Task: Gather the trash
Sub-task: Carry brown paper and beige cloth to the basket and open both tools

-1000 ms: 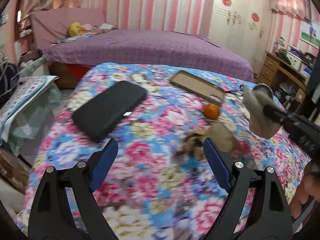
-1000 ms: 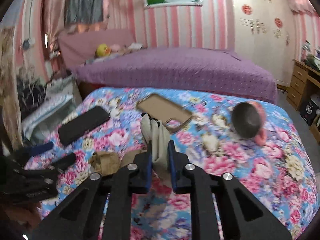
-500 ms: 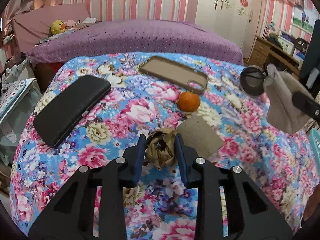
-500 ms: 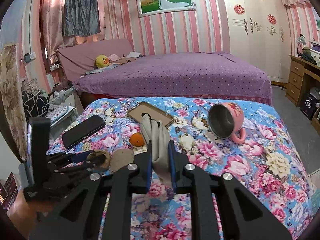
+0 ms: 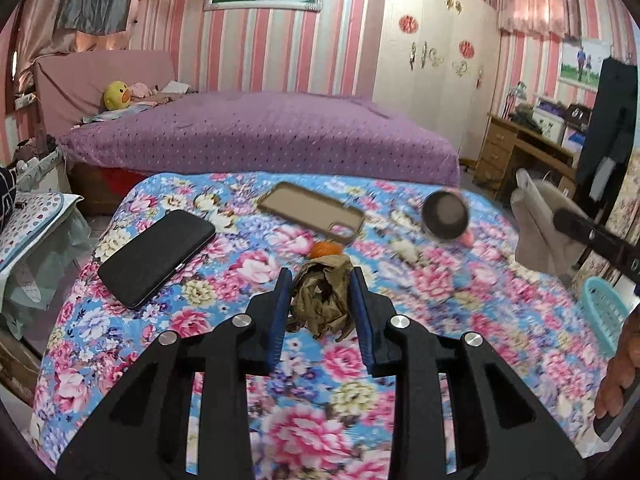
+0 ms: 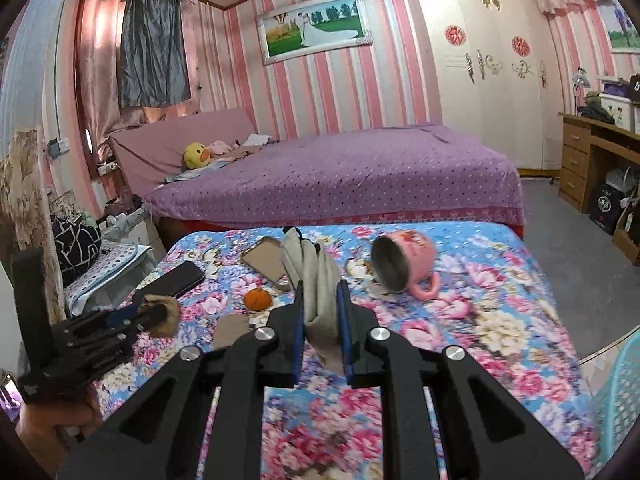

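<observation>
My left gripper (image 5: 320,286) is shut on a crumpled brown paper ball (image 5: 322,300) and holds it above the floral table (image 5: 224,280). It also shows in the right wrist view (image 6: 162,314). My right gripper (image 6: 320,292) is shut on a folded grey cloth (image 6: 316,280), held above the table; the cloth shows at the right in the left wrist view (image 5: 538,224). A light blue basket (image 5: 604,312) stands at the table's right edge, also in the right wrist view (image 6: 622,396).
On the table lie a black phone (image 5: 156,252), a tan phone case (image 5: 312,212), an orange (image 6: 258,299), a flat brown card piece (image 6: 232,328) and a tipped pink mug (image 6: 404,260). A purple bed (image 6: 340,172) stands behind.
My left gripper closed on the brown paper ball and lifted it off the table. My right gripper rose and drew back, still holding the grey cloth.
</observation>
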### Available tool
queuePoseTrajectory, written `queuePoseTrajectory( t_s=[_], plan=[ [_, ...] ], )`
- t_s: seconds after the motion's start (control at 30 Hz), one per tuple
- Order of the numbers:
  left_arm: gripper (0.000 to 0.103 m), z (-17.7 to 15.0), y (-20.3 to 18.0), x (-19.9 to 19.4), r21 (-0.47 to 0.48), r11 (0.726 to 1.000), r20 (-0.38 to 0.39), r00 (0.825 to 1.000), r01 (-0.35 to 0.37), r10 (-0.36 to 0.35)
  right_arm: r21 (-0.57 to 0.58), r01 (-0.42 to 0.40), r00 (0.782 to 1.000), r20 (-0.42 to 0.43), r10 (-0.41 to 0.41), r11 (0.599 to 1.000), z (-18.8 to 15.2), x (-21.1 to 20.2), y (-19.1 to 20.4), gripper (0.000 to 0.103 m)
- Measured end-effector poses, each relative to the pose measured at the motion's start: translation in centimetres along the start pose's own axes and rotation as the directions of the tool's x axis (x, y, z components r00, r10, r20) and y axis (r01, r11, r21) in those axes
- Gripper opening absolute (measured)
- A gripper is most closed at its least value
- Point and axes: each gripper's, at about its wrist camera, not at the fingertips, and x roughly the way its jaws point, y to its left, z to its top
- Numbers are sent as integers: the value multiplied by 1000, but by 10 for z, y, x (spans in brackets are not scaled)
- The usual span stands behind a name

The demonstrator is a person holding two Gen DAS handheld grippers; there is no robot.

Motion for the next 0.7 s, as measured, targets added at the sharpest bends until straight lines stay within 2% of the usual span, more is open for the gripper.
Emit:
queuePoseTrajectory(
  t_s=[0.3,0.5,0.7],
  plan=[
    [29,-1,-27,-10,29,999,21,999,44,-44,61,163,986,25,-164,985,-5,-54,-67,15],
    [29,-4,-47,-8,55,996,17,998,67,-68,133,353,934,6,-357,926,-21,-95,-131,15],
    [29,-6,-68,-10,64,991,5,993,122,-122,196,439,895,-9,-446,877,-18,-117,-191,15]
  ],
)
